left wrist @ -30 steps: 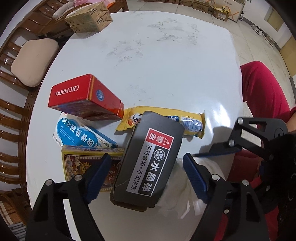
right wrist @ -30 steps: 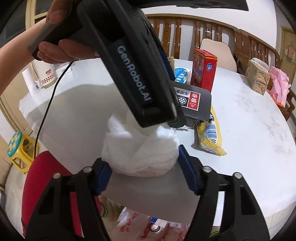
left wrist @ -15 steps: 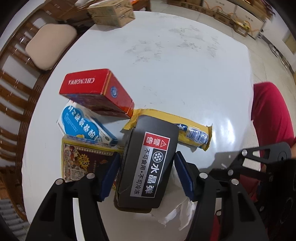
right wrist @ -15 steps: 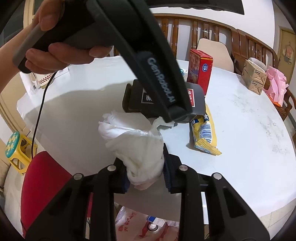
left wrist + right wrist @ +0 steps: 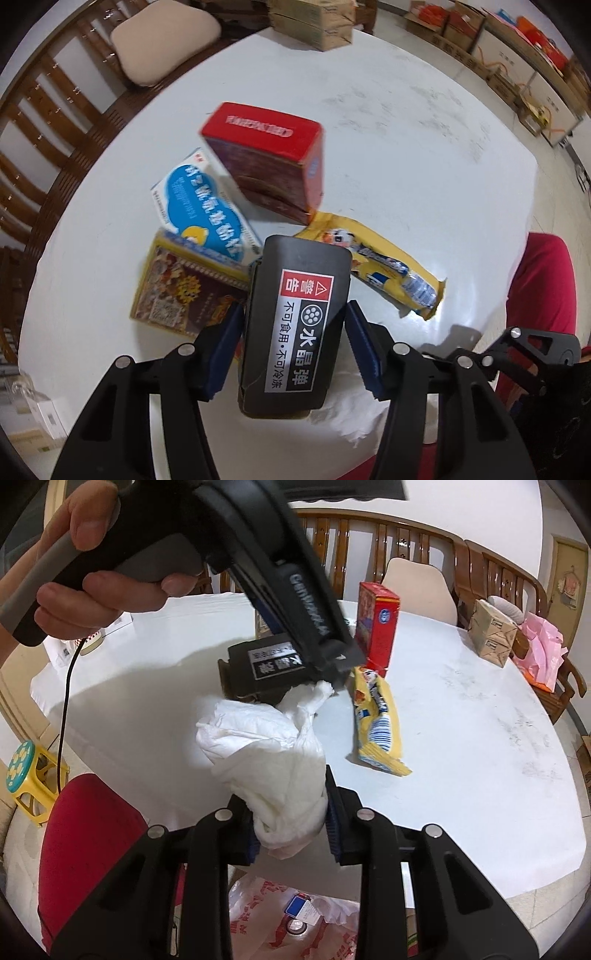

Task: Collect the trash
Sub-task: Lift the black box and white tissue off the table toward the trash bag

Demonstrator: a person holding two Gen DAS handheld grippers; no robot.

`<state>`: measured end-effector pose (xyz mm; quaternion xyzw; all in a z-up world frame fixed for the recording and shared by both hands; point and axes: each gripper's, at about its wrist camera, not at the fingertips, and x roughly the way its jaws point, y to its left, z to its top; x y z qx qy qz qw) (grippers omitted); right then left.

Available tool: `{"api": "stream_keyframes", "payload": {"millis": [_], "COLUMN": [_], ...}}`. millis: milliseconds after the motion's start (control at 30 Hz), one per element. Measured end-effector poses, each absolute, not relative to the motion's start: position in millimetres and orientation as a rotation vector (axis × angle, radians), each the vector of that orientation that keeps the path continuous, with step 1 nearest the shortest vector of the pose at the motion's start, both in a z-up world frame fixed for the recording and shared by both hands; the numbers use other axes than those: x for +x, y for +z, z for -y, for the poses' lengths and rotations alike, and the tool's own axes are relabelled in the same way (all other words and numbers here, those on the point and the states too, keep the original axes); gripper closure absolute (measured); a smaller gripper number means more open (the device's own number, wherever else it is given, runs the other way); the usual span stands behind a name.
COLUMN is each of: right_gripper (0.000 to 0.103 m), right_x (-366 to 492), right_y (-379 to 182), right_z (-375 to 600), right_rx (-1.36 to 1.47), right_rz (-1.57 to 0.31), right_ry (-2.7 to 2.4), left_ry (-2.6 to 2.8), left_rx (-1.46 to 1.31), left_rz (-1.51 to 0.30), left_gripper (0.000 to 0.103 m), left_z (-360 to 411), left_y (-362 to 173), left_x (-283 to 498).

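White tissue (image 5: 280, 771) is pinched in the right gripper (image 5: 291, 823) at the desk's (image 5: 461, 746) 6 o'clock edge; its loose tail could snag. The left gripper (image 5: 295, 343) clamps the black box (image 5: 295, 332) (slick card), which may slip onto the wrapper (image 5: 384, 266) at 2 o'clock.

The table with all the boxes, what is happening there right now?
A person clears trash off the white table with two handheld grippers. The left gripper is closed on the black box. The right gripper is closed on a wad of white tissue. A red box, a blue box, a yellow box and a yellow wrapper lie on the table.
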<state>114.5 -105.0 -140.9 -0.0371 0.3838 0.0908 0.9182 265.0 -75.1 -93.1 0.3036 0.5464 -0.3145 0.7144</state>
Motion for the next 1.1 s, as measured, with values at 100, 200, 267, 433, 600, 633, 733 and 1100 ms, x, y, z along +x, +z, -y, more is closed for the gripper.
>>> {"api": "stream_keyframes", "payload": {"millis": [100,200,267,433,600,633,733,1100], "right_gripper": [0.076,0.076,0.076,0.076,0.076,0.076,0.076,0.076], "right_x": [111,107,104,93,84,84,81,63], "right_y": [-137,-131,-126,-115,-108,-106,-102,-61], "right_z": [110,114,118,128,138,139,143,160], "right_rx": [-0.073,-0.079,-0.077,-0.078,-0.068,-0.067,-0.064,-0.071], "right_rz": [-0.789,-0.782,-0.779,-0.762,-0.752,-0.750,-0.740,-0.656], "right_ry": [0.179,0.168,0.164,0.125,0.094,0.091,0.087,0.034], "left_ry": [-0.672,-0.651,-0.638,-0.635,-0.636,-0.639,-0.633,-0.584], "left_rx": [0.643,0.616,0.598,0.575,0.562,0.557,0.526,0.506], "left_rz": [-1.205,-1.193,-1.190,-1.169,-1.160,-1.157,-1.150,-1.071], "left_gripper": [0.048,0.048,0.048,0.048,0.048,0.048,0.048,0.048], "left_z": [71,65,61,54,52,51,46,26], "left_y": [-89,-83,-79,-67,-62,-60,-53,-14], "left_x": [267,268,267,257,252,251,251,221]}}
